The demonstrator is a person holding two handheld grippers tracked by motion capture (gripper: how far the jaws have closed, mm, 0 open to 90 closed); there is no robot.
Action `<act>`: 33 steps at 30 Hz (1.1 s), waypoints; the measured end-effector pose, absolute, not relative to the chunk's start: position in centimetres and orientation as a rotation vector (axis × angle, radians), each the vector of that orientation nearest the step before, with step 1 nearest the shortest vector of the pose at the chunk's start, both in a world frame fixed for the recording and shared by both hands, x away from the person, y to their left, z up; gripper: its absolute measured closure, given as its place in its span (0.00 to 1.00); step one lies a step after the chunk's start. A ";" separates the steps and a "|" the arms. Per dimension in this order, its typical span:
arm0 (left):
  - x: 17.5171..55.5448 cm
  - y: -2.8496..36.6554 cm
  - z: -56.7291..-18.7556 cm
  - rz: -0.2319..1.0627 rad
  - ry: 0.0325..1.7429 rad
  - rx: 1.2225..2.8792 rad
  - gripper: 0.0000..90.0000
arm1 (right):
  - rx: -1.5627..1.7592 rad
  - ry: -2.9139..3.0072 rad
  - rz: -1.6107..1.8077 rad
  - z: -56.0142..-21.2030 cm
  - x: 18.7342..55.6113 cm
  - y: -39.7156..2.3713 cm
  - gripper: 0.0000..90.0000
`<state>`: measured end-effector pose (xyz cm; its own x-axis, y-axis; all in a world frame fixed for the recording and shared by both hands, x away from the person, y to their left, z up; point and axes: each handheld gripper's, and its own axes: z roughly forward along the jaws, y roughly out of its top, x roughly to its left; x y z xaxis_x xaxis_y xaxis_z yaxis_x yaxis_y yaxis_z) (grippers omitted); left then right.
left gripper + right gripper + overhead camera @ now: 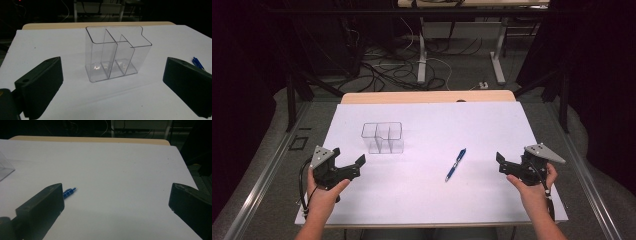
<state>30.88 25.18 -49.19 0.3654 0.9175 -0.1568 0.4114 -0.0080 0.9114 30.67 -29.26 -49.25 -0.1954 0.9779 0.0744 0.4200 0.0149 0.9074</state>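
Jaws of the left gripper (348,159) stand spread wide with nothing between them, near the surface's left edge and close to its near-left corner. The clear organizer (383,137), an upright three-compartment box, stands just ahead of this gripper, toward the far-left part of the white surface (422,200), apart from the jaws. Over by the right edge, the right gripper (507,167) is also spread wide and holds nothing. The blue pen (455,164) lies flat between the two grippers, right of centre, apart from both.
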 end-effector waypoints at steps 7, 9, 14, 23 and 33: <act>31.2 25.8 -49.1 0.645 1.246 1.573 0.16 | 1.452 1.718 1.128 -49.8 31.0 -29.3 0.01; 31.2 26.1 -49.1 0.646 1.249 1.578 0.18 | 1.452 1.721 1.128 -49.8 31.0 -29.2 0.02; 31.3 26.4 -48.8 0.666 1.257 1.562 0.21 | 1.443 1.719 1.138 -49.7 31.0 -28.8 0.02; 32.0 26.5 -48.4 0.692 1.260 1.551 0.33 | 1.426 1.744 1.131 -50.0 31.1 -28.3 0.03; 34.1 27.6 -48.1 0.682 1.327 1.537 0.41 | 1.439 1.739 1.133 -50.1 31.3 -28.5 0.03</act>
<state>34.06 27.55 -48.05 0.2526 0.9526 -0.1694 0.4170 0.0507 0.9075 31.31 -28.45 -50.07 -0.2264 0.9718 0.0663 0.4534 0.0449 0.8902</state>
